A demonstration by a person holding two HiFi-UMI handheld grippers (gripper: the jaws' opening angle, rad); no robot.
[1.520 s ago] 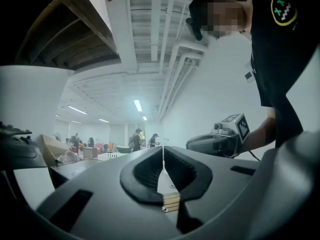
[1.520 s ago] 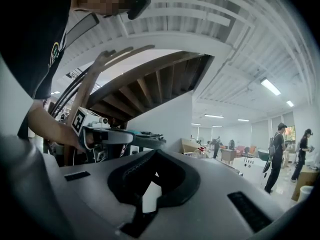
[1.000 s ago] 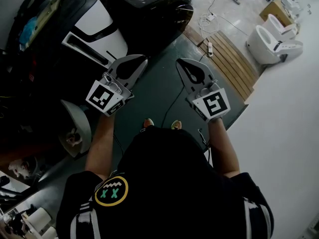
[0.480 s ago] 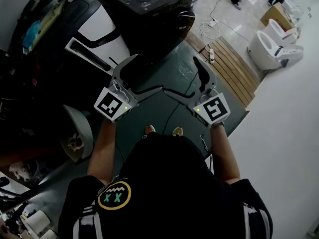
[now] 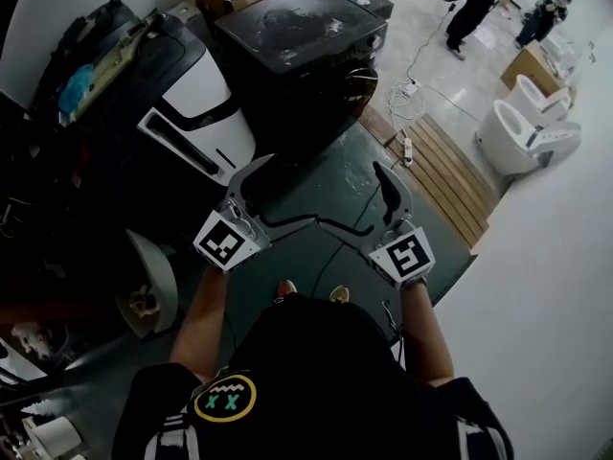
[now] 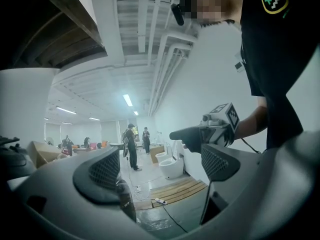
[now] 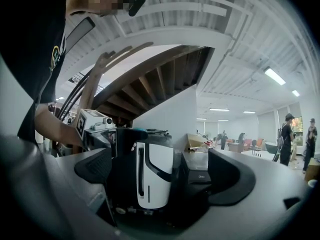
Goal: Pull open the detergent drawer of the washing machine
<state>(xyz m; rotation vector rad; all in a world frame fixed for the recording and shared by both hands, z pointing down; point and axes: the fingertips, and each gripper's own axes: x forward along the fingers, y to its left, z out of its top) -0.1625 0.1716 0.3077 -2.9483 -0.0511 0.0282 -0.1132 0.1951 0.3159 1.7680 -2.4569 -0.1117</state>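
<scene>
Dark floor [image 5: 436,195] lies before the black washing machine [image 5: 302,51], well ahead, drawer not made out; left tool [image 5: 289,190] and right tool [image 5: 350,195], jaws just spread wide, hold nothing; the step is likely the approach, then catching the drawer front.

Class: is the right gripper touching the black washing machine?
Apart. The head view shows bare green floor between the open right gripper and the washing machine; nothing stands between its jaws.
</scene>
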